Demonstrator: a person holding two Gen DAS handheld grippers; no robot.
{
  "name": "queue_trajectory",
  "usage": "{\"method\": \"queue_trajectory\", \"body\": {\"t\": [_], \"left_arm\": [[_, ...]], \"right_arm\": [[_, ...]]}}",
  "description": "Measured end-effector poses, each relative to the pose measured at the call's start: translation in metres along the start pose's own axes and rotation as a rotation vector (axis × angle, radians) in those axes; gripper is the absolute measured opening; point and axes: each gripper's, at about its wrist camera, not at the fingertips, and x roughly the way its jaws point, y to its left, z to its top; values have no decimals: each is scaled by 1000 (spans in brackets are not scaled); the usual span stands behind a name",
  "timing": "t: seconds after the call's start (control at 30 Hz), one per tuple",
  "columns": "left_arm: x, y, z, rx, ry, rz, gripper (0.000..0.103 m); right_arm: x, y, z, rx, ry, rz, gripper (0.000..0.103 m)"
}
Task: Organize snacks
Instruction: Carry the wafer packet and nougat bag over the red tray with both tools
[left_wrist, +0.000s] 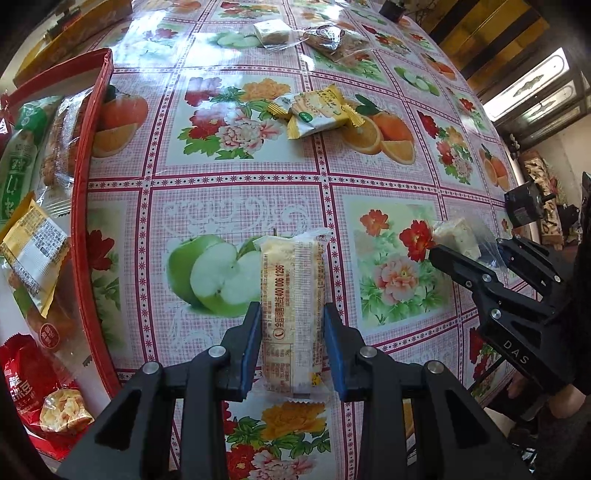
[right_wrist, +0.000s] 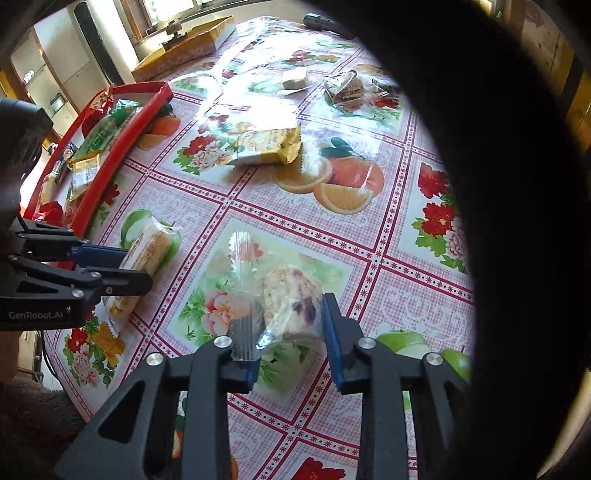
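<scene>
My left gripper (left_wrist: 291, 310) is shut on a long pale-yellow wrapped snack bar (left_wrist: 291, 280), which lies along the flowered tablecloth over a green apple print. The right wrist view shows that same left gripper (right_wrist: 138, 267) and the snack bar (right_wrist: 147, 247) at the left. My right gripper (right_wrist: 288, 321) is shut on a clear-wrapped pale cake with purple flecks (right_wrist: 291, 299); its loose wrapper hides the left pad. In the left wrist view the right gripper (left_wrist: 465, 247) holds the clear-wrapped cake (left_wrist: 456, 234) near the table's right edge.
A red tray (left_wrist: 92, 184) (right_wrist: 122, 147) on the left holds several packets. Yellow cracker packets (left_wrist: 317, 110) (right_wrist: 266, 146) lie mid-table. Two clear-wrapped snacks (left_wrist: 273, 31) (left_wrist: 332, 37) sit far back. A yellow box (right_wrist: 184, 48) stands beyond the tray. A dark sleeve (right_wrist: 517, 221) blocks the right.
</scene>
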Motion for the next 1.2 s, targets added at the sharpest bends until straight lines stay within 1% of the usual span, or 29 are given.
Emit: {"method": "queue_trajectory", "body": {"t": [0.13,0.27,0.57,0.6,0.67,0.8,0.83,0.87,1.0,1.1,1.2], "left_arm": [[-2,0,-3,0,0,-19,32],[-6,-2,-5,8,-8,-21,32],[-19,-1,-12,22,-31,-29,32],[-20,2,-12,19,-34,-29,32],[-24,8,-14,11,-39,-31,32],[-28,14,-16,11,-51,-29,32],[-28,14,-17,10,-52,-29,32],[-29,14,-17,8,-54,-28,32],[-28,14,-16,8,-53,-36,32],[-30,13,-16,9,-59,-36,32],[-40,18,-16,-4,-81,-44,32]], "right_arm": [[-8,-2,-7,43,-19,31,28],[-15,-3,-10,87,-35,69,28],[-12,5,-1,124,-41,124,28],[-11,6,0,124,-39,125,28],[-5,9,1,108,-35,92,28],[6,8,0,100,-7,61,28],[7,8,1,100,-7,56,23],[7,8,1,108,1,65,20],[-4,10,4,130,-33,90,20],[-10,8,9,177,-41,150,20],[-17,19,18,150,-53,166,20]]}}
